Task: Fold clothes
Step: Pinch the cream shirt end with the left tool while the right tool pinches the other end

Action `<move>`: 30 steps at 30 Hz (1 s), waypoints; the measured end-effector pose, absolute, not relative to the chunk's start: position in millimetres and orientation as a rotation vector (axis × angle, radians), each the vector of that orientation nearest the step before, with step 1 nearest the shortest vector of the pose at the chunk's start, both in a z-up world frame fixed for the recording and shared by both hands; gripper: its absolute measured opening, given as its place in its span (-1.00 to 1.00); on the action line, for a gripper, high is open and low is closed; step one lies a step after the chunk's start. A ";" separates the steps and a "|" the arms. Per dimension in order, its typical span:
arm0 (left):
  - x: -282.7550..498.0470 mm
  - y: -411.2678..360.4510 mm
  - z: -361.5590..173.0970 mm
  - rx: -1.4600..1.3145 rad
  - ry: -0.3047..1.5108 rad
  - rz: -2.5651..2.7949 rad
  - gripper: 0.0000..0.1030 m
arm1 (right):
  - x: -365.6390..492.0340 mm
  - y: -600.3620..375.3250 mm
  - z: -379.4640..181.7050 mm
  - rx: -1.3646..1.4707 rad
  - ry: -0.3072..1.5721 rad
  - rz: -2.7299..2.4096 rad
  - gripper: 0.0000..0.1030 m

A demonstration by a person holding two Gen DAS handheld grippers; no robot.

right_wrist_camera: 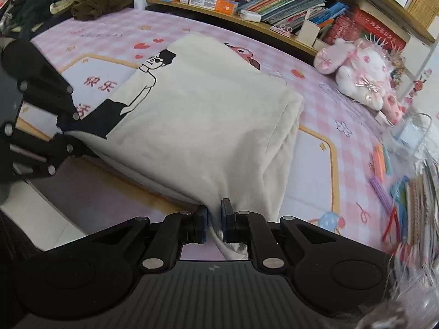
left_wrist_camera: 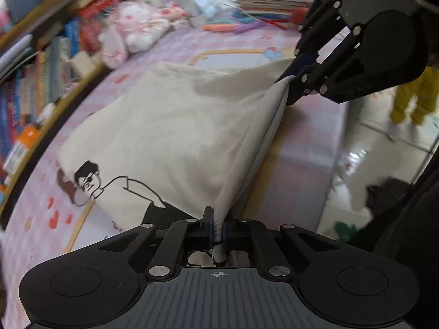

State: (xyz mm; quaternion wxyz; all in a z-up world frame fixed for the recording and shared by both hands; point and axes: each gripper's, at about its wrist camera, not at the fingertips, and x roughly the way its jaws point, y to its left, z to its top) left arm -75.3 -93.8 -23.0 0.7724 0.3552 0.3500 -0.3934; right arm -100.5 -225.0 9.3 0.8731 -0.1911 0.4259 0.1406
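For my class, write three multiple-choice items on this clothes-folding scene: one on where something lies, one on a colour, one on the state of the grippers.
1. Where does the plush rabbit lie?
A. On the bedsheet near the bookshelf
B. On the floor
C. On the shirt

2. What colour is the shirt?
A. Cream
B. Dark blue
C. Red

3. What are the grippers doing?
A. Both stand open above the shirt
B. Only one holds cloth
C. The left gripper and the right gripper each pinch the shirt's edge

Key: 1 A, the toy rests on the pink sheet below the books. 2 A, pale cloth with a black cartoon print. 3 C, cloth runs between each pair of closed fingers.
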 end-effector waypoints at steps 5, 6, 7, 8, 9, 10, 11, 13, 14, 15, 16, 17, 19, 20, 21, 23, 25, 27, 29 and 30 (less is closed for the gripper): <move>-75.1 -89.6 -22.7 0.817 0.767 -0.939 -0.91 | -113.4 -208.8 -0.6 -0.437 0.890 0.213 -0.82; -75.4 -88.9 -22.5 0.819 0.770 -0.953 -0.91 | -115.7 -205.6 -2.3 -0.446 0.883 0.196 -0.82; -75.5 -88.4 -22.1 0.820 0.773 -0.966 -0.91 | -118.4 -203.0 -3.3 -0.451 0.880 0.182 -0.82; -75.3 -88.0 -21.7 0.821 0.778 -0.976 -0.91 | -121.4 -200.8 -3.8 -0.453 0.880 0.169 -0.82; -75.5 -87.6 -21.2 0.822 0.783 -0.986 -0.91 | -124.2 -199.1 -4.2 -0.454 0.881 0.157 -0.82; -76.1 -87.5 -20.8 0.822 0.787 -0.997 -0.91 | -126.3 -197.8 -4.4 -0.457 0.883 0.150 -0.82; -76.6 -87.3 -20.5 0.822 0.789 -1.008 -0.91 | -128.1 -196.8 -4.4 -0.462 0.886 0.144 -0.82; -78.4 -87.2 -20.6 0.823 0.788 -1.028 -0.91 | -130.6 -196.1 -3.9 -0.475 0.891 0.137 -0.82; -79.3 -87.2 -20.8 0.822 0.788 -1.037 -0.91 | -130.9 -196.9 -3.5 -0.475 0.895 0.134 -0.82; -80.2 -87.3 -21.1 0.818 0.789 -1.045 -0.91 | -131.4 -198.3 -3.2 -0.470 0.898 0.130 -0.82; -81.2 -87.7 -21.4 0.814 0.790 -1.054 -0.91 | -132.1 -199.8 -3.0 -0.464 0.901 0.124 -0.82; -81.9 -88.0 -21.5 0.809 0.792 -1.064 -0.91 | -132.8 -201.4 -3.1 -0.459 0.903 0.118 -0.82; -82.6 -88.9 -21.2 0.795 0.796 -1.086 -0.91 | -134.5 -204.7 -3.9 -0.449 0.908 0.105 -0.82; -83.5 -89.7 -21.2 0.793 0.796 -1.095 -0.91 | -135.3 -206.4 -4.3 -0.445 0.911 0.098 -0.82; -84.4 -90.4 -21.3 0.791 0.796 -1.105 -0.91 | -136.0 -207.9 -4.5 -0.439 0.912 0.093 -0.82; -86.4 -91.0 -21.4 0.789 0.795 -1.115 -0.91 | -137.1 -210.4 -4.8 -0.429 0.914 0.082 -0.82; -88.5 -91.2 -21.5 0.789 0.794 -1.122 -0.91 | -137.7 -211.6 -5.1 -0.423 0.914 0.075 -0.82; -89.5 -90.5 -21.4 0.784 0.795 -1.125 -0.91 | -139.3 -210.6 -5.6 -0.423 0.914 0.071 -0.82; -89.5 -89.4 -21.1 0.781 0.794 -1.127 -0.91 | -141.1 -209.3 -6.5 -0.426 0.914 0.068 -0.82; -89.2 -89.1 -21.1 0.779 0.794 -1.127 -0.91 | -141.5 -208.8 -6.6 -0.427 0.915 0.067 -0.82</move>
